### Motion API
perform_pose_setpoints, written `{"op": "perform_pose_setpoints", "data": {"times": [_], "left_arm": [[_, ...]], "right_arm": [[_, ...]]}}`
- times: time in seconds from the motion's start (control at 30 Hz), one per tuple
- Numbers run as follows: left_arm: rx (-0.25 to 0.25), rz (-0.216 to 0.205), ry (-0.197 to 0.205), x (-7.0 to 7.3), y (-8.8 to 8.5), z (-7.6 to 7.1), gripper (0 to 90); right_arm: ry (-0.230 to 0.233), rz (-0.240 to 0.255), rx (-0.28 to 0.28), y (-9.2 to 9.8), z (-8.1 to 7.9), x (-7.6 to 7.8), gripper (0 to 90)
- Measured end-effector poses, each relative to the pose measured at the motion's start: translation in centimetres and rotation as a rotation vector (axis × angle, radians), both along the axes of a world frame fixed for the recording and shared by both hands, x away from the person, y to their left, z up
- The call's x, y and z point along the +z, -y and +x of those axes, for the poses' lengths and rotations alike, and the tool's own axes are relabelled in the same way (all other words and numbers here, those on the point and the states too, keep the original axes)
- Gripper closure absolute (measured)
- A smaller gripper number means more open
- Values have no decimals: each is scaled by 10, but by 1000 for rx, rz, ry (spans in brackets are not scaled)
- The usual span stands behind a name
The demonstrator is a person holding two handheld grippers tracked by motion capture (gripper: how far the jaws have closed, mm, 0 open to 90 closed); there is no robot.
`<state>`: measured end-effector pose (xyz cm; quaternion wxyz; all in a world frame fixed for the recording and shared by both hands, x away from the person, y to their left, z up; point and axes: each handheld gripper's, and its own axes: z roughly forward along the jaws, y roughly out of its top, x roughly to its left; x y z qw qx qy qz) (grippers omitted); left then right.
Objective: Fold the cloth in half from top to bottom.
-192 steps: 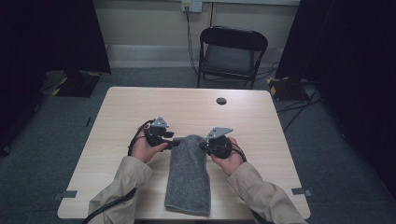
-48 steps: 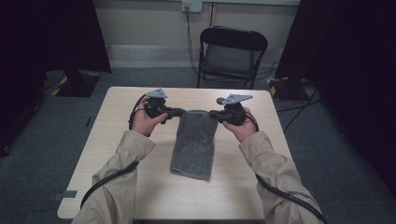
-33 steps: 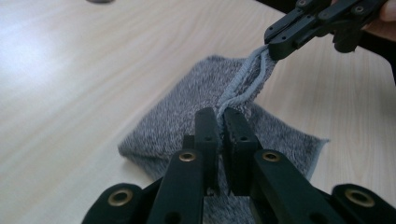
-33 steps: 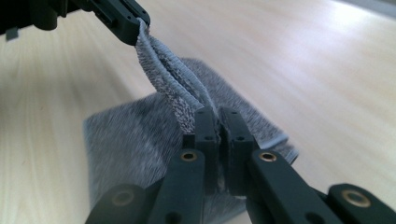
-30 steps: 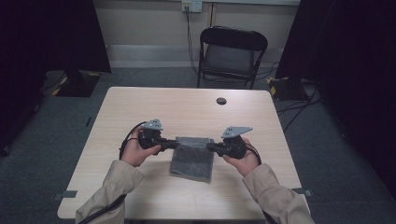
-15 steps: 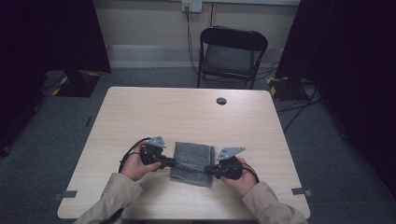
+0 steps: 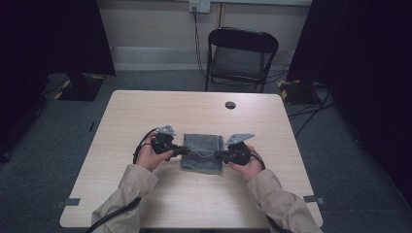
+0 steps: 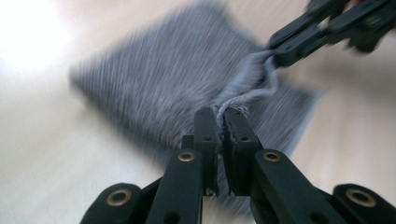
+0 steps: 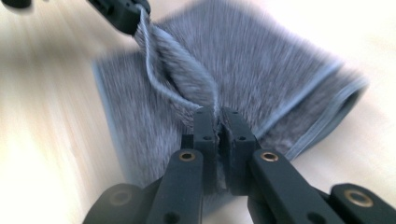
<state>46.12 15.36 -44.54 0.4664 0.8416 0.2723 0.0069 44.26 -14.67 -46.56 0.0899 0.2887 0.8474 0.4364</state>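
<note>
A grey towel lies folded into a small rectangle on the light wooden table, near its middle. My left gripper comes in from the towel's left and is shut on a raised fold of its top layer. My right gripper comes in from the right and is shut on the same fold. In the left gripper view my jaws pinch the grey towel, with the right gripper ahead of them. In the right gripper view my jaws pinch the towel, and the left gripper holds the far end of the lifted strip.
A small black round thing sits on the table toward its far edge. A black folding chair stands behind the table. Bare tabletop lies on both sides of the towel and in front of it.
Both grippers drew the towel's far end toward the person, doubling the long towel over. In the last half second both hands and the towel shifted back a little toward the table's middle.
</note>
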Motion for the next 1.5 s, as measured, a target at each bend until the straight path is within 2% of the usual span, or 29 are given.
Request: {"op": "perform_pose_setpoints", "data": {"times": [0.03,0.07,0.13,0.17,0.2,0.27,0.33,0.37,0.43,0.53,0.6,0.7,0.77,0.8,0.83,0.87,0.93,1.0,1.07,1.1,1.13,1.2,1.23,1.27,1.3,1.37,1.43,1.47,1.5], "left_arm": [[-26,-1,12,9,-1,-5,849],[-40,6,11,12,-2,-10,847],[-86,25,-10,7,-2,-25,840],[-99,36,-23,2,-2,-30,839],[-117,59,-52,-10,-2,-38,839],[-134,89,-105,-32,-3,-48,838],[-119,125,-133,-46,-6,-51,830],[-115,114,-132,-46,-7,-50,828],[-95,104,-109,-39,-7,-49,824],[-89,86,-54,-28,-5,-48,806],[-72,103,-18,-27,-3,-45,758],[-72,108,-21,-34,-3,-41,752],[-85,76,-48,-38,-6,-42,747],[-90,94,-50,-39,-7,-43,706],[-94,110,-44,-39,-8,-44,649],[-96,108,-48,-38,-10,-45,584],[-74,81,-32,-33,-16,-47,442],[-47,53,-12,-25,-23,-47,395],[-24,-1,10,-16,-28,-47,332],[-6,-35,19,-13,-29,-46,335],[5,-43,23,-12,-30,-45,338],[0,12,40,-15,-26,-44,357],[-14,34,26,-19,-23,-43,383],[-28,53,3,-24,-20,-42,413],[-27,53,-6,-28,-18,-42,435],[-37,54,8,-37,-15,-40,441],[-32,68,19,-41,-16,-37,479],[-26,76,27,-42,-18,-36,527],[-5,64,40,-42,-21,-35,546]], "right_arm": [[10,18,8,3,-3,9,859],[24,34,21,8,-9,18,856],[21,48,39,13,-22,22,854],[13,33,52,15,-32,20,852],[5,23,60,15,-38,16,852],[-38,-20,89,12,-54,-1,850],[-70,-54,108,8,-65,-16,840],[-73,-77,108,7,-70,-24,840],[-76,-54,99,8,-71,-25,841],[-38,-43,77,11,-65,-11,843],[-26,-48,64,13,-60,-8,839],[-30,-61,64,14,-57,-13,828],[-32,-59,79,14,-61,-17,809],[-39,-56,88,14,-63,-19,775],[-42,-63,90,14,-64,-21,704],[-43,-60,91,14,-66,-21,642],[-54,-31,81,18,-70,-18,548],[-51,-21,54,22,-71,-14,448],[-47,-4,33,27,-70,-9,418],[-38,11,32,29,-70,-7,400],[-29,12,23,30,-69,-4,387],[-21,8,-1,32,-67,-2,374],[-9,-3,-2,31,-66,-2,381],[-9,-8,11,29,-65,-3,388],[-6,-7,22,25,-65,-3,390],[3,-11,55,15,-63,-4,407],[28,-10,124,-4,-62,-4,443],[34,-17,146,-11,-62,-4,449],[41,-23,173,-21,-62,-5,466]]}}
